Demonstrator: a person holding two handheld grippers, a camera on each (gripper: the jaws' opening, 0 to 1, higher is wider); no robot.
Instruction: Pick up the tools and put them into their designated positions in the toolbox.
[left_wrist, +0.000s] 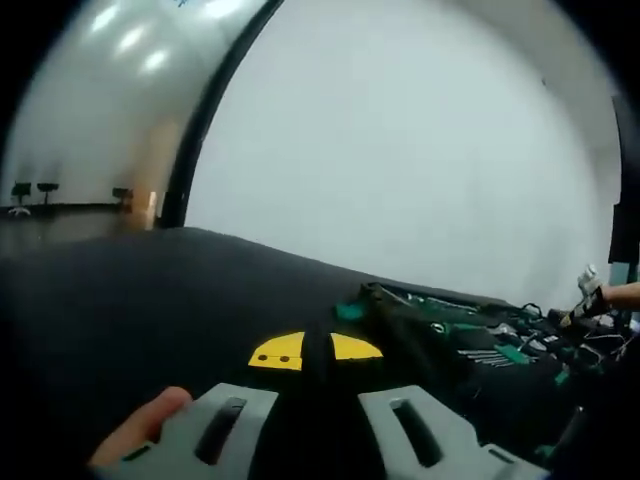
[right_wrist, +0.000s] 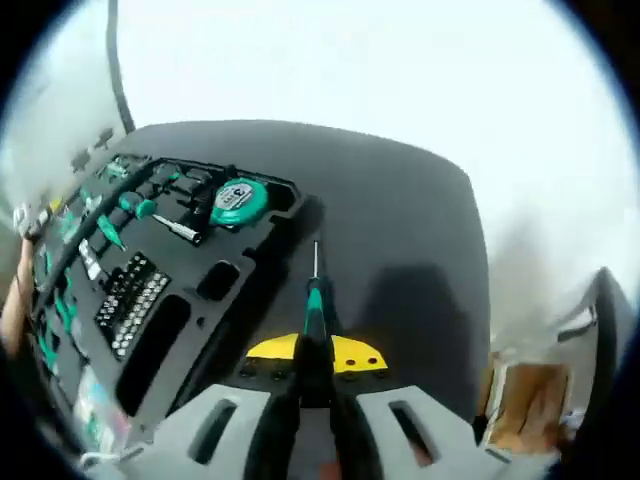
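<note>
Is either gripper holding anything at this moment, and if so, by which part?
The right gripper clamps a screwdriver by its black-and-green handle, the metal shaft pointing forward. The left gripper grips something dark I cannot identify.

Toolbox (right_wrist: 150, 300): left of the jaws, cut off at picture's edge. Screwdriver (right_wrist: 316, 310): handle base hidden between the jaws.
</note>
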